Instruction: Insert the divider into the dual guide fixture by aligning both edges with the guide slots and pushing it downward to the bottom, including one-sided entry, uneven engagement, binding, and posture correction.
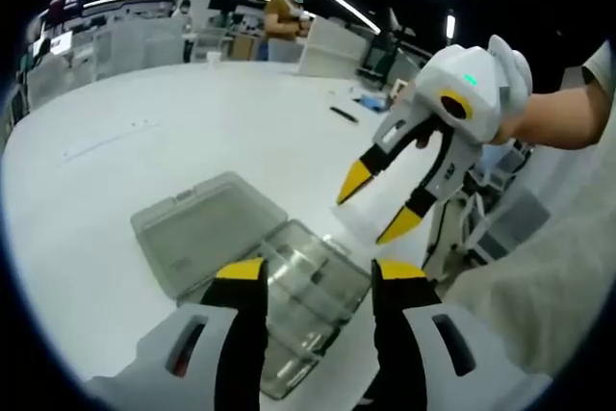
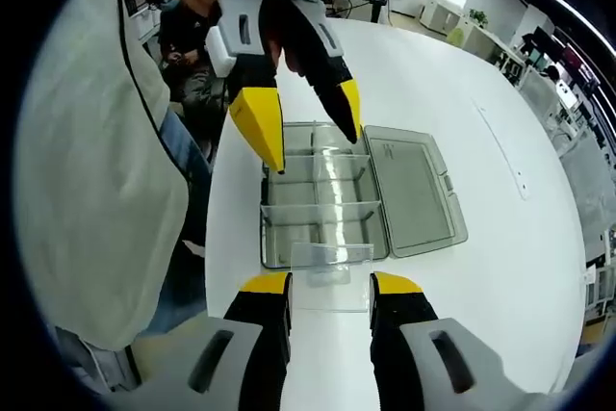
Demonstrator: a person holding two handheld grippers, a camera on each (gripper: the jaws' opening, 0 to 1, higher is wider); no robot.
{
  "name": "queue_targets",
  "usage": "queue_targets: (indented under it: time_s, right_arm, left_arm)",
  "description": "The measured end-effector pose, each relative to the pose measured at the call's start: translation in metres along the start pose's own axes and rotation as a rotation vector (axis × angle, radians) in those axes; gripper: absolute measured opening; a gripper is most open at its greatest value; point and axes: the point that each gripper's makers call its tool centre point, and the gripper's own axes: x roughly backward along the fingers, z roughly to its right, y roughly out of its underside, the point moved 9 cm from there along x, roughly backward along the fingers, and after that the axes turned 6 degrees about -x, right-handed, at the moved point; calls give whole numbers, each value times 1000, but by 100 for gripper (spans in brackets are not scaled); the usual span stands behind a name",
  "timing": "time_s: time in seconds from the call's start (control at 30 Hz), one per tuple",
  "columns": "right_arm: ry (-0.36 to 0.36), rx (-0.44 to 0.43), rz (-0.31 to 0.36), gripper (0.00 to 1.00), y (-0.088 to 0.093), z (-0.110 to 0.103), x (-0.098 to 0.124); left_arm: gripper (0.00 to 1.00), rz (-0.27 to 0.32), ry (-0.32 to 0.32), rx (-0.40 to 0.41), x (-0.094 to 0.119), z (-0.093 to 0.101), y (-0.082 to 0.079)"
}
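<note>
**The clear divider is not in its slots yet**

A clear plastic box (image 2: 322, 204) lies on the white worktop (image 2: 462, 122) with its lid (image 2: 414, 194) folded open flat beside it. Inside the box, clear walls split it into small rooms.

The divider (image 2: 330, 257), a thin see-through plate, sits at the near edge of the box, just ahead of the right tongs (image 2: 330, 286). These tongs are open, with a gap between the yellow tips. It is hard to tell if they touch the plate or only hang close behind it.

The left tongs (image 2: 310, 122) hover over the far end of the box, tips pointing down. They are open and hold nothing.

The step looks like the very start: getting the plate lined up with the box. Next, the plate likely needs a firm grip, then both of its edges must meet the two slots at once, level, before any push down.
</note>
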Motion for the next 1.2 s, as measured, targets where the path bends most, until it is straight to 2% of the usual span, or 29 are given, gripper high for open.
queue_targets:
  time_s: [0.37, 1.2]
  right_arm:
    - [-2, 21, 39, 27, -10, -6, 4]
    - [10, 105, 94, 27, -31, -12, 8]
  left_arm:
    - [29, -3, 31, 78, -3, 7, -2]
    - [15, -19, 67, 231, -3, 11, 1]
